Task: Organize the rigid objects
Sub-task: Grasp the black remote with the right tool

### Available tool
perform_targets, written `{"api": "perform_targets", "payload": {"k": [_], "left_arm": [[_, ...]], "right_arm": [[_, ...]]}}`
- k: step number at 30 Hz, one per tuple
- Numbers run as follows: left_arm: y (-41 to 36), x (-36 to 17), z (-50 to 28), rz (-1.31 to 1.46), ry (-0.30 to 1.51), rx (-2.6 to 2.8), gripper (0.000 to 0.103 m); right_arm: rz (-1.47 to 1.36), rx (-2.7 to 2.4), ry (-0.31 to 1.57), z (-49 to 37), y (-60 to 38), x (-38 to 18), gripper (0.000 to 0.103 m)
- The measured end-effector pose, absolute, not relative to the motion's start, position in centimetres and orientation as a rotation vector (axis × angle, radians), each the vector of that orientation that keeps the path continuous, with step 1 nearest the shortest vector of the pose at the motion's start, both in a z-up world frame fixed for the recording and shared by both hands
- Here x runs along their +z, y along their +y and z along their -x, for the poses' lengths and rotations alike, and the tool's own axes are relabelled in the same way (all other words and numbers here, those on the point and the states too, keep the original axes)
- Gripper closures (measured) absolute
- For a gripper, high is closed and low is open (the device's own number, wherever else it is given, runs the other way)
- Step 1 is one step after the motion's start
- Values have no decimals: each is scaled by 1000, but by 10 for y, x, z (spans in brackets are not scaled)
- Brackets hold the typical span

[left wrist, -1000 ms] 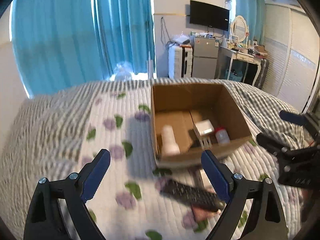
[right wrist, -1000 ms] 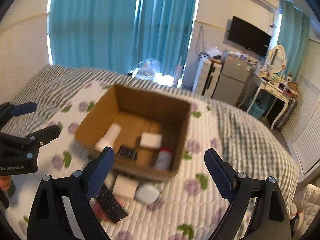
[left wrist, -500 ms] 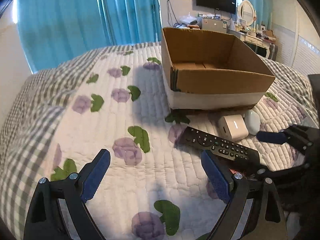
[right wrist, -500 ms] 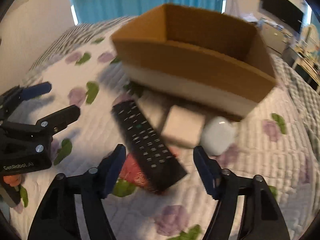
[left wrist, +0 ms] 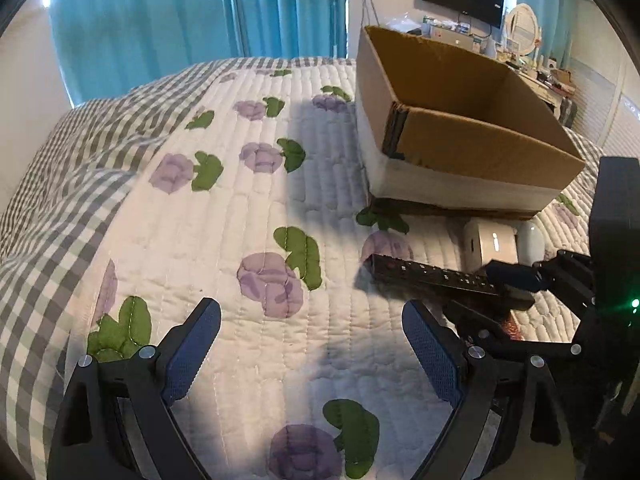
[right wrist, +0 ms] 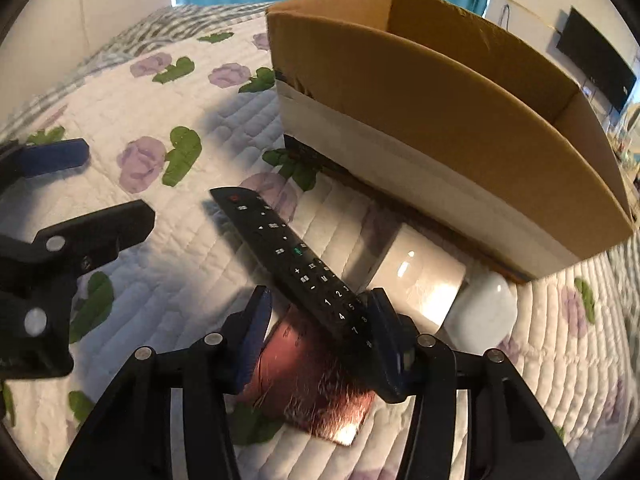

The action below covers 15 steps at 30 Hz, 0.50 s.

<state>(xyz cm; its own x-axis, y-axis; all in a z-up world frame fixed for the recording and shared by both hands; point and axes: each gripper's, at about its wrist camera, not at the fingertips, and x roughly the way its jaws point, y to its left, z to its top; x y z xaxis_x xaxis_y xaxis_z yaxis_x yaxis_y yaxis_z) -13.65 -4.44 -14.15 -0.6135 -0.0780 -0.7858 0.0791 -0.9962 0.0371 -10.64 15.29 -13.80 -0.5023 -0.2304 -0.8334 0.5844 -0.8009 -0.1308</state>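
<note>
Cardboard box (right wrist: 440, 120) interior hidden; remote (right wrist: 296, 260) lies outside.

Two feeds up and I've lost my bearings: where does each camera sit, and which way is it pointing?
Left wrist: sits on the left gripper, low over the quilt, facing the cardboard box; its own open fingers show, plus the right gripper at right.
Right wrist: sits on the right gripper, looking down at the remote between its fingers; the left gripper shows at left.
Shared: box, remote, white charger block, white case.
</note>
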Motion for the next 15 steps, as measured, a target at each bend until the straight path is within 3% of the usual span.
{"api": "perform_targets", "payload": {"k": [7, 10, 12, 15], "left_arm": [[-47, -143, 139, -1341, 13, -2724, 9], [-48, -142, 138, -1340, 22, -2733, 9], [-48, -141, 138, -1335, 20, -2742, 9], [-46, -139, 138, -1331, 14, -2737, 9]], "right_arm": [[-1142, -2282, 689, 112, 133, -150, 56], [-1149, -2290, 677, 108, 138, -145, 67], [-1175, -2300, 592, 99, 151, -136, 81], [-1194, -2331, 525, 77, 172, -126, 84]]}}
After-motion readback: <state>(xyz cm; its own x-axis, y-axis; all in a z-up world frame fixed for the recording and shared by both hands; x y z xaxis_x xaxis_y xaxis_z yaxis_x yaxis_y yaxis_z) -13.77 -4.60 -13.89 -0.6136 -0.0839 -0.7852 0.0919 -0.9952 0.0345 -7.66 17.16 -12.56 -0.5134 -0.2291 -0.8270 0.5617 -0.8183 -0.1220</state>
